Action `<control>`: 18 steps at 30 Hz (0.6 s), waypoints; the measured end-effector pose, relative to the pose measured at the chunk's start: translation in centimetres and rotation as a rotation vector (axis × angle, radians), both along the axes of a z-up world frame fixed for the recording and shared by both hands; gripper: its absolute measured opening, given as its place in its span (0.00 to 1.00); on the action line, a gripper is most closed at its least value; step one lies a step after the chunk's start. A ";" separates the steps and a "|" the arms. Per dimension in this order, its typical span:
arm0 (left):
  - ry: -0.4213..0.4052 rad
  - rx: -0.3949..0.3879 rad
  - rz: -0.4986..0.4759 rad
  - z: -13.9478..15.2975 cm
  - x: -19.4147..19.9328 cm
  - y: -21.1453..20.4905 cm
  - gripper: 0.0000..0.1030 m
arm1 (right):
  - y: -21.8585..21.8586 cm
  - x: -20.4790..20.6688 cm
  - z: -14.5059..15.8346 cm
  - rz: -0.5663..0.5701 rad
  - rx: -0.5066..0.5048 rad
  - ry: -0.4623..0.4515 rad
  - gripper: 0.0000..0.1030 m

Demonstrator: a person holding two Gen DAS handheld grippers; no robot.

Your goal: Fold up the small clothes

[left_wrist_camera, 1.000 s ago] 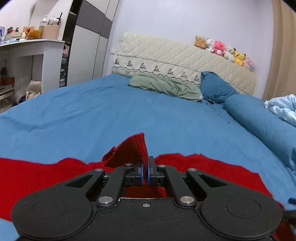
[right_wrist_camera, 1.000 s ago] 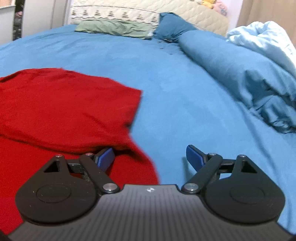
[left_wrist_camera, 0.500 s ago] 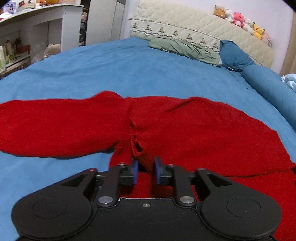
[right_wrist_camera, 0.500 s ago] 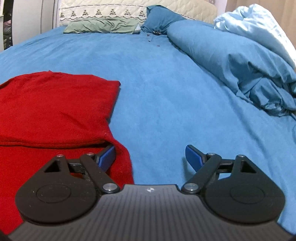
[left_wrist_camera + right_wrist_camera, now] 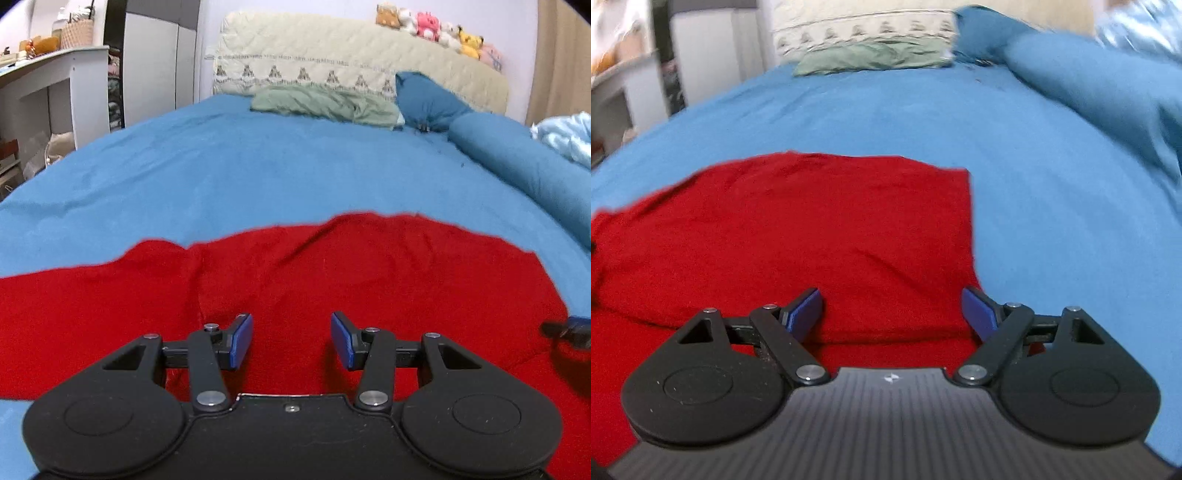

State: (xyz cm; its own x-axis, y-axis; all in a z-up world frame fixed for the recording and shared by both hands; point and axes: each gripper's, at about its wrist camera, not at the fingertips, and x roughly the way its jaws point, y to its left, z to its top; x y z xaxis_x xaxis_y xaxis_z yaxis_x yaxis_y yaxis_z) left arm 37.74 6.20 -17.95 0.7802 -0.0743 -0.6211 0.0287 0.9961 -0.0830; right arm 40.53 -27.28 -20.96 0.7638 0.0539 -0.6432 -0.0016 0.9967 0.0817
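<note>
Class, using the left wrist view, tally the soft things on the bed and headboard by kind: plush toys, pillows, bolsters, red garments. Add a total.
Plush toys: 6
Pillows: 2, a green pillow and a dark blue pillow
Long blue bolster: 1
Red garment: 1
Total: 10

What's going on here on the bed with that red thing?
A person is folding a red knit garment on the blue bedsheet with two tools. The left hand-held gripper has just been opening, with nothing between its pads. The right hand-held gripper hangs open over the folded right edge.
</note>
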 end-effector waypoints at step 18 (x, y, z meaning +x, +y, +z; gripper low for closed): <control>0.047 0.003 0.002 -1.2 0.4 -0.1 0.53 | -1.6 12.8 0.7 -0.048 0.051 0.001 0.97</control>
